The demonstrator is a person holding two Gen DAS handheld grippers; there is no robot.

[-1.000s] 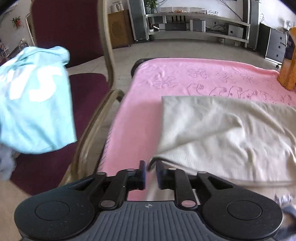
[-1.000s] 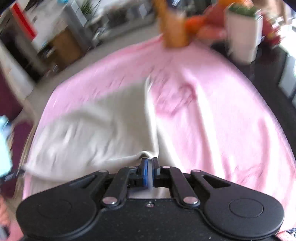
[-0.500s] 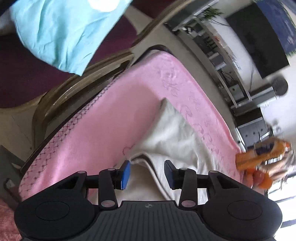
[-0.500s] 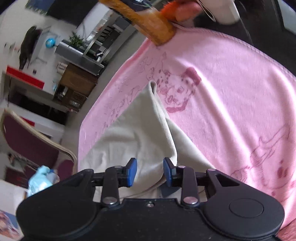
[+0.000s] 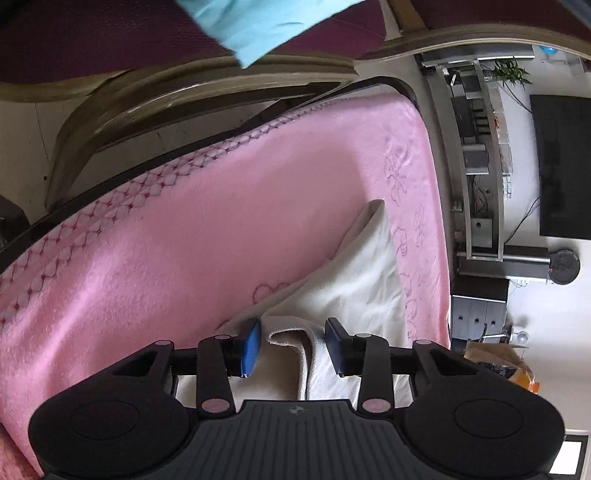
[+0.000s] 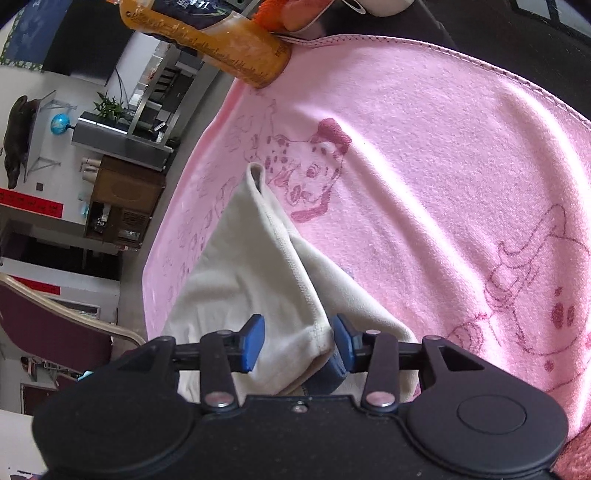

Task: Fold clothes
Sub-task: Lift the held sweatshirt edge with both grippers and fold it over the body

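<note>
maroon chair [image 5: 110, 44], grey media shelf [image 5: 480, 155] (plant on top), dark tv [image 5: 561, 166].

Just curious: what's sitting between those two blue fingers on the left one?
A folded edge of the cream cloth, lying loose between the open fingers; the left view shows it.

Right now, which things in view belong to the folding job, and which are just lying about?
Part of the job:
- cream garment, between the jaws of both tools
- left tool, open
- right tool, open
- pink towel under the garment

Just lying about:
- blue shirt on the chair
- orange packet
- TV
</note>
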